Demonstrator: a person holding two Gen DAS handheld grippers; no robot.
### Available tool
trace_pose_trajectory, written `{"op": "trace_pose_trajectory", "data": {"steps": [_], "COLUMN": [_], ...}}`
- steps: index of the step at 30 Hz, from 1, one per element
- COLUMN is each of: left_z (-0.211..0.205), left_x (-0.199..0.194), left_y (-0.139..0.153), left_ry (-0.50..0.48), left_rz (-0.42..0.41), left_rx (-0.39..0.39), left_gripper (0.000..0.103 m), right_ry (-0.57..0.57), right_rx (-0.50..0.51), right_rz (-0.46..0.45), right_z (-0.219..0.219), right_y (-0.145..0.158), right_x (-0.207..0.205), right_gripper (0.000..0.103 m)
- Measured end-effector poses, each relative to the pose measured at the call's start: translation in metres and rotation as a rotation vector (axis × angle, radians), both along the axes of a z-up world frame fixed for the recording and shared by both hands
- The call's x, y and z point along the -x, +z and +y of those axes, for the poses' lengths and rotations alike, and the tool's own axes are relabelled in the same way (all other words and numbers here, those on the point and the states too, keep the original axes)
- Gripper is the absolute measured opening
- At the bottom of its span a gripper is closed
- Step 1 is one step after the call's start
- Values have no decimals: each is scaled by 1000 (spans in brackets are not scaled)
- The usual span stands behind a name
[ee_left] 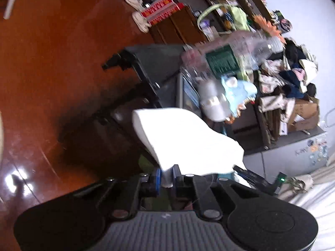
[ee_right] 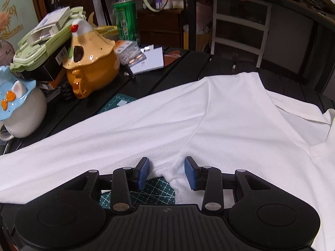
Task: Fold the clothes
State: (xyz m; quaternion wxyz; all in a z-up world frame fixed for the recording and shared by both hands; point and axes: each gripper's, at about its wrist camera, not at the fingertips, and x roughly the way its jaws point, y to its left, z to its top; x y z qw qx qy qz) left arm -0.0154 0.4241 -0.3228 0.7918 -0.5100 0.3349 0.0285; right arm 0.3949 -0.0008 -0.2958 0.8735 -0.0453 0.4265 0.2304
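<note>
The left gripper (ee_left: pixel 166 177) has its blue-padded fingers drawn close together on a bunched edge of the white polo shirt (ee_left: pixel 184 142), and the cloth rises from the pinch and fans out bright and overexposed in front of the camera, lifted clear of the surface; this view is tilted and blurred, with a clear plastic bottle (ee_left: pixel 232 52) and a blue-and-white ceramic jar (ee_left: pixel 228 98) beyond the cloth and a reddish-brown floor (ee_left: pixel 52 73) to the left. The right gripper (ee_right: pixel 166 172) stands wide open, its two blue pads (ee_right: pixel 144 172) well apart and closed on nothing, low over the near edge of the white polo shirt (ee_right: pixel 188 121); the fabric edge and a ridge of cloth lie in the gap between the fingers, and whether the pads touch the cloth cannot be told. Here the shirt lies spread across a dark table (ee_right: pixel 184 67), its collar (ee_right: pixel 303 115) at the far right and a sleeve stretching toward the left, with a green cutting mat (ee_right: pixel 152 192) showing under its near edge. At the far left of the table stand an orange ceramic jar (ee_right: pixel 92 62) and the blue-and-white one (ee_right: pixel 18 108), with a green can (ee_right: pixel 126 21) behind them.
</note>
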Motion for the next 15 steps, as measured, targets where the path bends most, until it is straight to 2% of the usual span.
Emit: {"op": "trace_pose_trajectory", "data": {"steps": [4, 8, 11, 14, 15], "left_z": [18, 23, 24, 23, 22], "left_x": [4, -24, -39, -46, -49], "left_y": [4, -3, -10, -13, -14], "left_ry": [70, 72, 73, 63, 59], "left_rz": [-26, -35, -26, -23, -22], "left_rx": [-22, -26, -19, -29, -32], "left_gripper": [9, 9, 9, 9, 9], "right_ry": [-13, -33, -4, -32, -42], "right_rx": [-32, 21, 77, 97, 102], "right_rz": [-84, -149, -139, -87, -72], "right_z": [-5, 0, 13, 26, 28], "right_y": [23, 35, 29, 15, 10], "right_x": [-12, -50, -81, -108, -114], "right_gripper": [37, 37, 37, 36, 33]}}
